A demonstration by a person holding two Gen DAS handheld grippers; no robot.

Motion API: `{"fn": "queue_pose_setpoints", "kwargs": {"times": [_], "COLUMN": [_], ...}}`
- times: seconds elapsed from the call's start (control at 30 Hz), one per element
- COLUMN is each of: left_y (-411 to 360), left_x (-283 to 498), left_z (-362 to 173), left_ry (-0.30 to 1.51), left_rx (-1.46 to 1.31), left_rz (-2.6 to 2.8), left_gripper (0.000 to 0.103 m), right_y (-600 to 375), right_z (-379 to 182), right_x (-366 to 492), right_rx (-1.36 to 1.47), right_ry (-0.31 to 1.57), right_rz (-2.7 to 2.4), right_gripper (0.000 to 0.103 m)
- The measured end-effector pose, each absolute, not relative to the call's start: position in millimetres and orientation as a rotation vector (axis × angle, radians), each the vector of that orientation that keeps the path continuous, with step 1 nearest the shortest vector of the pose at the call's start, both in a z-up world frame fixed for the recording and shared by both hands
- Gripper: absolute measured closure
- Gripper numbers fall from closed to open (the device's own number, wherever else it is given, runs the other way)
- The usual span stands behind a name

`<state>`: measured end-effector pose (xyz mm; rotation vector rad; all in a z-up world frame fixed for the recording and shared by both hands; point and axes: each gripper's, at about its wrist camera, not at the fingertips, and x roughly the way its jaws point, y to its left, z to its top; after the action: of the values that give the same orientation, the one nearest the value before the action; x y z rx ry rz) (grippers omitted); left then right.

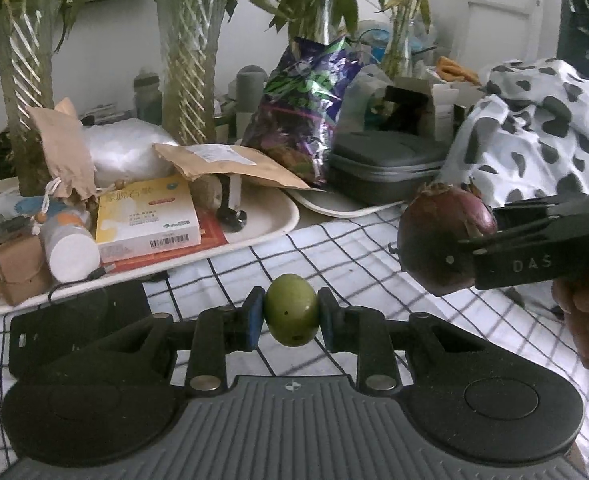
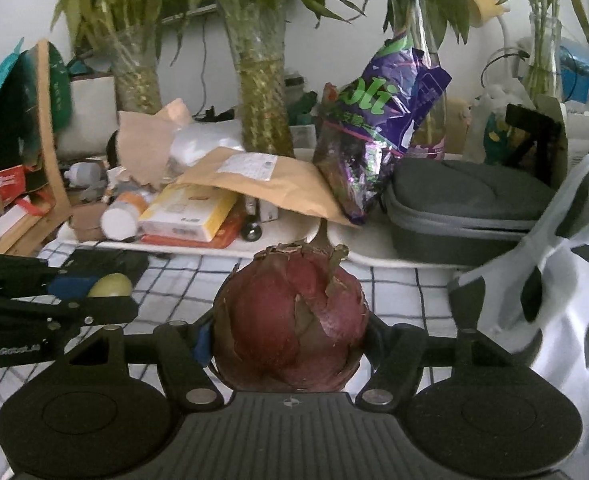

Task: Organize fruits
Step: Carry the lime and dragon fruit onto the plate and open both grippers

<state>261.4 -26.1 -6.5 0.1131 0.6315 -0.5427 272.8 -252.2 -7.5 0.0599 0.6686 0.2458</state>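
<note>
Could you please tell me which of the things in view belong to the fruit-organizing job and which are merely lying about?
Part of the job:
- small smooth green oval fruit, clamped in the left gripper
- large red scaly dragon fruit, clamped in the right gripper

Just lying about:
- crinkled purple foil snack bag
- grey zippered hard case
- yellow-and-white cardboard box
- brown padded envelope
</note>
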Motion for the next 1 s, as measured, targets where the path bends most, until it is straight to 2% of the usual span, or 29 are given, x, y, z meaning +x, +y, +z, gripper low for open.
{"fn": "queue_pose_setpoints", "kwargs": {"times": [0.53,0.8,1.0], "left_y": [-13.4,-2.8,2.6], "left_x": [174.4,141.1,123.7], "left_z": [3.5,8.5,10.4], "left_ry": [0.628,0.636,0.647], "left_rx": [0.108,0.087,0.084], "left_rz": [-0.548,-0.529,-0.519], "left_gripper": [0.075,0.075,0.075], "right_y": [-232.8,-207.9,-187.8], "right_z": [20.5,17.8,3.1], "right_x": [162.6,106.7,96.9], "right_rx": [0.061,-0.013,-0.105], "right_ry": [0.665,0.689,0.746], "right_rz": [0.376,0.472,0.498], "right_gripper": [0.032,0.032,0.032]}}
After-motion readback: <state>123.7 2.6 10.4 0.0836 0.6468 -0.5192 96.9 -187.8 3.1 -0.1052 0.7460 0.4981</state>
